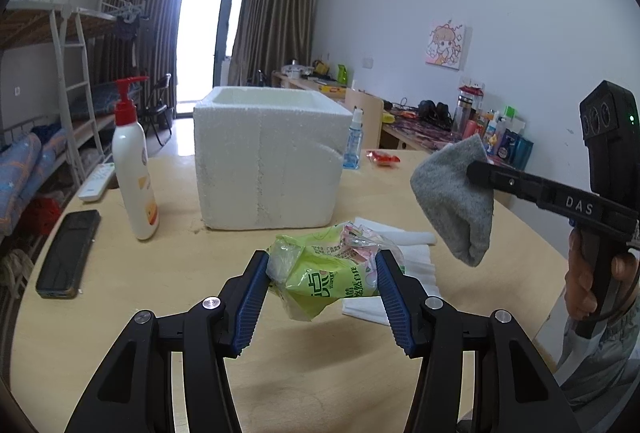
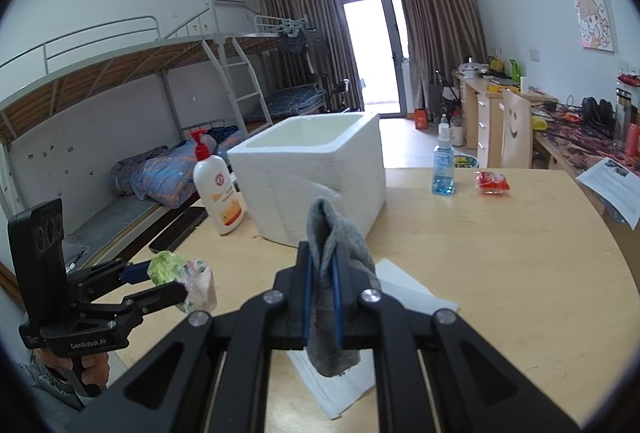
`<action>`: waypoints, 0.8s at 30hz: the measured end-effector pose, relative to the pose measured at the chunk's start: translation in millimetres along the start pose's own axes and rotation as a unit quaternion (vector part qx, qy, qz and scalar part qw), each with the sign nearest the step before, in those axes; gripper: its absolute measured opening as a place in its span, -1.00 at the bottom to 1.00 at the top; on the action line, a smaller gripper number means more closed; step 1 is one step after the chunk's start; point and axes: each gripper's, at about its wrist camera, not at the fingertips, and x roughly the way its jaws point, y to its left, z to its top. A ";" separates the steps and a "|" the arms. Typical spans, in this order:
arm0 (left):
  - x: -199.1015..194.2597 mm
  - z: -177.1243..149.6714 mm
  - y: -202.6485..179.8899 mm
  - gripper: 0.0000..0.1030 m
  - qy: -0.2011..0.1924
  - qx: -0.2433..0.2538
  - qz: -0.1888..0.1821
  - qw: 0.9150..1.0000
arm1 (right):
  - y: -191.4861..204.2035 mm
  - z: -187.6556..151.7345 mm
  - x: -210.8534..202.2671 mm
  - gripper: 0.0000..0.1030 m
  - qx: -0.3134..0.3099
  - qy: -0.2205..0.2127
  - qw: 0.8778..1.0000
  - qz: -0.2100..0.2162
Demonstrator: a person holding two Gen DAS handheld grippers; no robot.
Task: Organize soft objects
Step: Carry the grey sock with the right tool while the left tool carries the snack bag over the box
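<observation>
Left gripper (image 1: 322, 287) pinches a green tissue pack (image 1: 320, 279), lifted above the table (image 1: 120, 313); right gripper (image 2: 322, 299) clamps a grey sock (image 2: 332, 273), also airborne; step looks like carrying both to the foam box (image 1: 268, 157); next move needs reaching over its open top, then spreading the fingers.

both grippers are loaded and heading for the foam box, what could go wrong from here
1. The green tissue pack is pinched through crinkly plastic by the left gripper, so it might slip out before reaching the foam box.
2. The grey cloth hangs below the right gripper and could snag the box rim.
3. The lotion bottle stands close beside the box; a wide left swing might topple it.
</observation>
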 end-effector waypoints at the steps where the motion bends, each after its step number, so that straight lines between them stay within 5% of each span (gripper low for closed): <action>1: -1.4 0.2 0.2 0.08 -0.002 0.001 0.001 1.000 | 2.4 0.0 -0.4 -0.77 -0.002 -0.001 1.000 0.003; 24: -26.4 33.4 9.9 0.08 -0.045 0.020 0.041 0.998 | 44.5 23.5 -7.3 -0.77 -0.053 -0.025 0.997 0.044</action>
